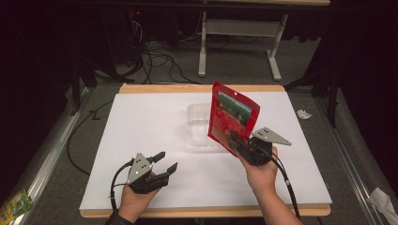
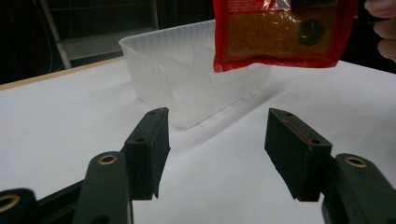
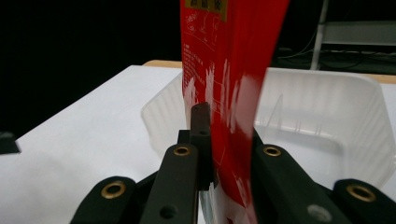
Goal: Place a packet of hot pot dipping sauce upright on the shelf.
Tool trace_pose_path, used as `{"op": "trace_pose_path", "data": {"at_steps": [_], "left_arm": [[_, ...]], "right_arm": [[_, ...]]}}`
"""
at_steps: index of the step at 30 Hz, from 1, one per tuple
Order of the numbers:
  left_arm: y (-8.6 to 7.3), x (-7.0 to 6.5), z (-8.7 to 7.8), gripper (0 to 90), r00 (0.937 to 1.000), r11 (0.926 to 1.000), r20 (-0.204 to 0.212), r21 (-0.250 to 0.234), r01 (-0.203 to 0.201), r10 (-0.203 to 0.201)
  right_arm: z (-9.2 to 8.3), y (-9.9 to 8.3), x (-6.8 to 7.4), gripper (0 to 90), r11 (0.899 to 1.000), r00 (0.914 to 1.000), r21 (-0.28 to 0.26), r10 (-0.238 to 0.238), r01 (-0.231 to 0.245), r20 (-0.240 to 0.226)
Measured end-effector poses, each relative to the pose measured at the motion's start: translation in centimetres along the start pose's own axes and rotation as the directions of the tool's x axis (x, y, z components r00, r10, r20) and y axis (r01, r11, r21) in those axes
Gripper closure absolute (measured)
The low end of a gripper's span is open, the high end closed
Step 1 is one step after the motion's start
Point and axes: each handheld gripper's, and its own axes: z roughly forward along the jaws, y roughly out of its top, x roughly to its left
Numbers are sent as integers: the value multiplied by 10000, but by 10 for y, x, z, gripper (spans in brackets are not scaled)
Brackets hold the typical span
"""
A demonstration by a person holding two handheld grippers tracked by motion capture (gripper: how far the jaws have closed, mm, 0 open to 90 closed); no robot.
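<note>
Packing in progress. The red snack pouch point(image 1: 232, 117) is lifted clear of the white table point(image 1: 141, 136), pinched at its lower edge by the right gripper point(image 1: 236, 139); it hangs just in front of the clear plastic container point(image 1: 199, 123) and looks yet to be placed inside. The right hand point(image 1: 261, 174), at 5 o'clock of the container, tilts the pouch up toward 11 o'clock. The left gripper point(image 1: 164, 161), at 7 o'clock, hovers low with jaws wide and empty, aimed at the container.
</note>
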Motion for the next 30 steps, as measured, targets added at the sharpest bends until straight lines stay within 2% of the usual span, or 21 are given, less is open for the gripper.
{"op": "trace_pose_path", "data": {"at_steps": [1,7,9,10,14,18,20,30], "left_arm": [[0,0,0,390,10000,10000,29,-8,-28,28],[-2,0,2,348,9997,9997,121,159,-205,203],[-2,1,4,259,9998,9995,130,240,-184,181],[-2,1,5,259,9998,9995,118,295,-145,141],[-3,0,8,156,9999,9991,14,415,-127,126],[-2,0,6,155,9999,9995,48,275,-149,148],[-2,1,5,158,9999,9997,22,210,-150,149],[-1,1,5,167,9998,9997,112,188,-184,182]], "right_arm": [[3,3,0,847,9999,9998,-102,-14,17,207],[14,8,-3,848,9993,9985,-337,151,-133,535],[19,10,-3,848,9992,9980,-383,137,-113,615],[22,12,-3,849,9992,9975,-395,139,-112,692],[33,16,-4,848,9989,9963,-444,161,-125,839],[43,19,-4,849,9988,9949,-473,155,-109,995],[50,21,-4,850,9989,9925,-458,134,-79,1214],[75,23,-5,850,9983,9855,-534,333,-247,1666]]}}
